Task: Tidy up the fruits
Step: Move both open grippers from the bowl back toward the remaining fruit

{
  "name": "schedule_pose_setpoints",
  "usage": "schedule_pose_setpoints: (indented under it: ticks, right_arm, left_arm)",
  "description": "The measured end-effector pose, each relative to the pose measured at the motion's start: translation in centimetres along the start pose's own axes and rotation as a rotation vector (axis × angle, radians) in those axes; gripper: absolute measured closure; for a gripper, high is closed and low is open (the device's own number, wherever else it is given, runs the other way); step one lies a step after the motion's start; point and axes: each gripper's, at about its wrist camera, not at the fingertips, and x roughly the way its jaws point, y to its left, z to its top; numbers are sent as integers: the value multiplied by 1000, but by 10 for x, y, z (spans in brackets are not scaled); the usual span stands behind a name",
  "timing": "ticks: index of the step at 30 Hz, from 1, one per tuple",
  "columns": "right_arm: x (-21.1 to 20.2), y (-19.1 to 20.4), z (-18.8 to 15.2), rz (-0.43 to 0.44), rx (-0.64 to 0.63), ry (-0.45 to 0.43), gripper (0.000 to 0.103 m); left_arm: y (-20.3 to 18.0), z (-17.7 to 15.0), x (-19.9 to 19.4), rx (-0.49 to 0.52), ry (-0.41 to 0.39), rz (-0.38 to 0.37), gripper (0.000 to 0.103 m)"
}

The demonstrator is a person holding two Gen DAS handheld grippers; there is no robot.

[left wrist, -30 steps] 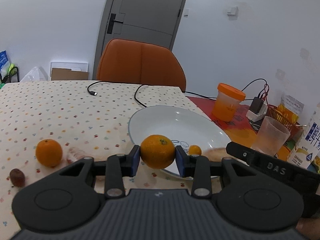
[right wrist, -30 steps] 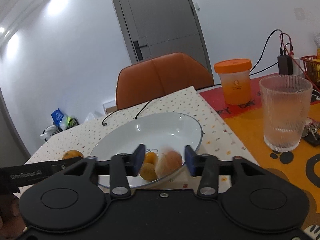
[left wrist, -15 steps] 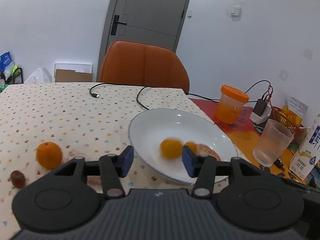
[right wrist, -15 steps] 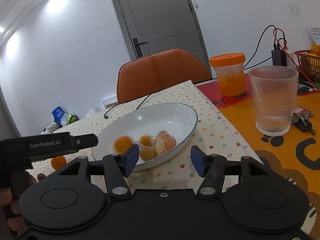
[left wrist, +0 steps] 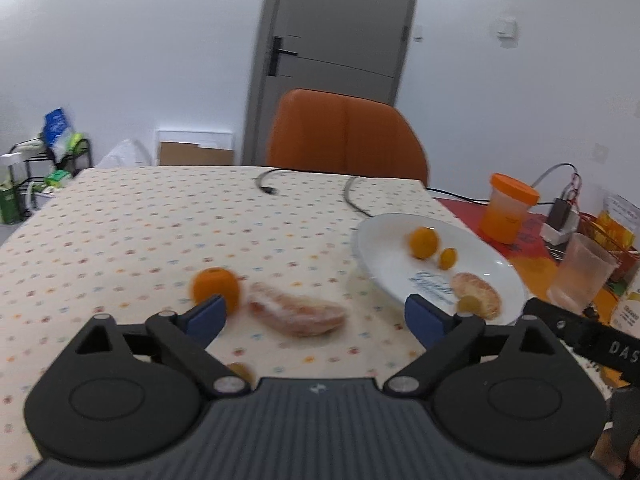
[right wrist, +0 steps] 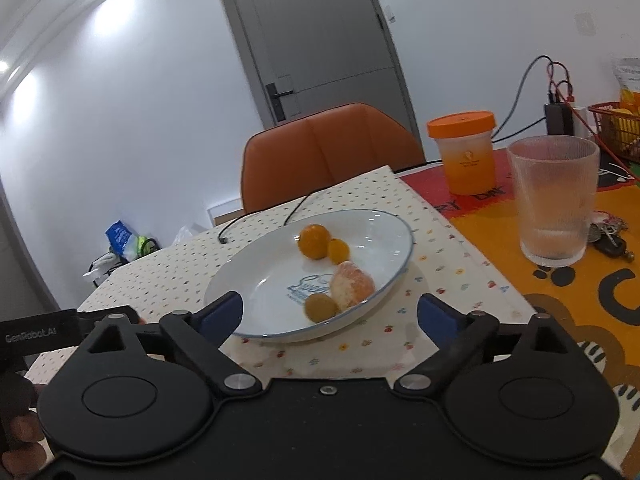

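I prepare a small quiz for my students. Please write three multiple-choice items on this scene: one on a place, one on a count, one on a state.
1. Where does the peeled orange segment that is off the plate lie?
A. on the tablecloth
B. in the glass
C. on the chair

2. How many pieces of fruit lie on the white plate?
A. one
B. four
C. seven

3. How do the jaws of the right gripper stand?
A. shut on an orange
B. shut on the plate
C. open, holding nothing

Answers:
1 A, it rests on the dotted tablecloth beside a whole orange.
2 B, two oranges, a peeled one and a small greenish fruit.
3 C, the jaws stand wide apart.
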Motion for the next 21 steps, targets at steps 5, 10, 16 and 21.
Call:
schedule_pose_setpoints:
  ticks: [5, 10, 16, 21]
  right_arm:
    - [-2, 13, -1, -2, -22, 5, 0]
    - [-4, 26, 0, 30, -39, 24, 0]
    - [-3, 44, -5, 39, -91, 50, 0]
    - [-1, 55, -11, 61, -117, 78, 0]
  left_arm:
    - [20, -4, -11, -30, 9, 54, 5]
    - [32, -7, -26, -31, -4, 68, 5]
    - [39, -20, -37, -31, -2, 74, 5]
    - [48, -29, -41, -37, 14, 70, 5]
